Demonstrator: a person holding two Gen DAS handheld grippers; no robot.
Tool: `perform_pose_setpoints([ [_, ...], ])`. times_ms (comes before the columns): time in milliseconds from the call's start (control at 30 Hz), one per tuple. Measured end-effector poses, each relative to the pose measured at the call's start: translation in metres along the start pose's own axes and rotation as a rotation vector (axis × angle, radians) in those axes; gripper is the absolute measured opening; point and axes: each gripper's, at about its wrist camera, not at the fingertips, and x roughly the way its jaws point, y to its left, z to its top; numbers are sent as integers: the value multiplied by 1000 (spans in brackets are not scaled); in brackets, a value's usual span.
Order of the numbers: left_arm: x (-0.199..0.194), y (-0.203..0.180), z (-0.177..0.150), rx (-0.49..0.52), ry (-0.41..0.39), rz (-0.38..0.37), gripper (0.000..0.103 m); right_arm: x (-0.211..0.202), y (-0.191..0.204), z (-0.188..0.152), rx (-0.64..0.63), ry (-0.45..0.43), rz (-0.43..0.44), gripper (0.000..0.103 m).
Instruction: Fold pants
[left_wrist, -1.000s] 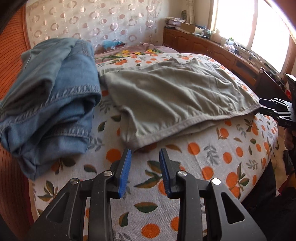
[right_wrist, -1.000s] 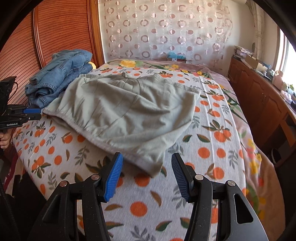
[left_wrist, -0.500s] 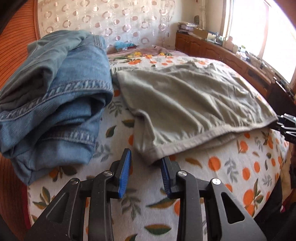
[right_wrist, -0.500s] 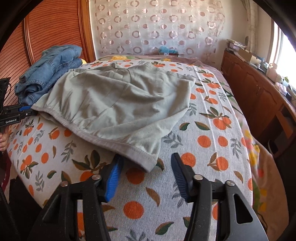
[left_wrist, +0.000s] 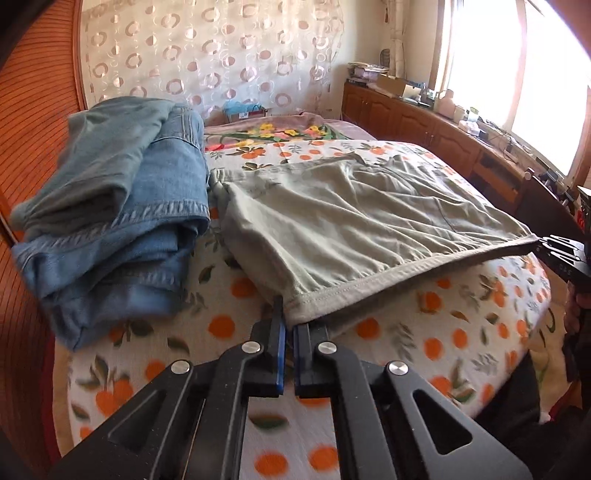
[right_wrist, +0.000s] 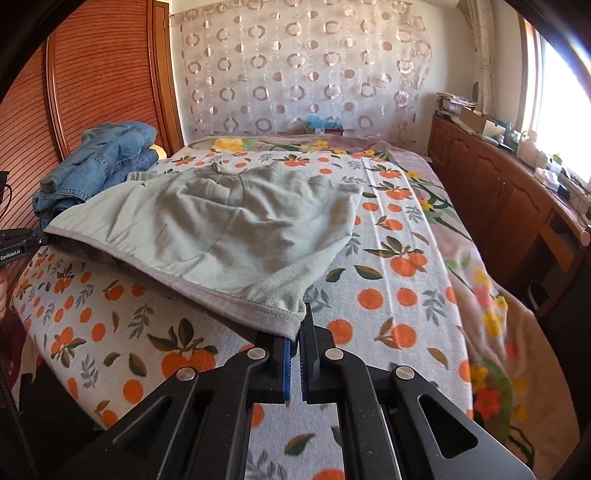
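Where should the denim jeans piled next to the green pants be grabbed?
Grip the stitched hem band on the denim jeans from the near bed edge: that fold faces outward, thick and exposed. Both grippers are occupied by the green pants now.

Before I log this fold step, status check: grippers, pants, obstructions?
Left gripper and right gripper have just closed, each shut on a near corner of the grey-green pants. Hem lifted off the bedspread. Folded jeans alongside, touching.

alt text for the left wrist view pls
The left gripper has its jaws shut on a hem corner of grey-green cotton pants, spread on an orange-print bedsheet. The right gripper pinches the other corner; folded blue denim jeans lie left.
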Motion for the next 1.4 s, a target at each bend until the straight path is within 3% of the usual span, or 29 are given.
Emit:
perform_pose_setpoints([
  [267,-44,-28,-39,11,33,-37,3,-47,-6,-38,5,37,24,3],
  [533,-34,-38,-59,23,84,-34,4,-34,-11,-71,53,127,59,3],
  [733,-37,-35,-64,2,80,-54,15,-30,-11,-63,47,145,50,8],
  [800,-40,-35,-65,7,76,-60,29,-35,-11,-60,49,136,61,9],
  [933,-51,-32,-66,3,53,-50,33,-49,-5,-59,35,119,62,12],
  [1000,-55,-30,-64,-2,36,-43,48,-56,-2,-59,16,112,63,14],
  [1233,-72,-26,-55,-19,-35,-31,55,-76,5,-53,-2,51,69,17],
  [1400,-59,-27,-50,-19,-42,-12,55,-84,8,-50,2,6,84,23],
])
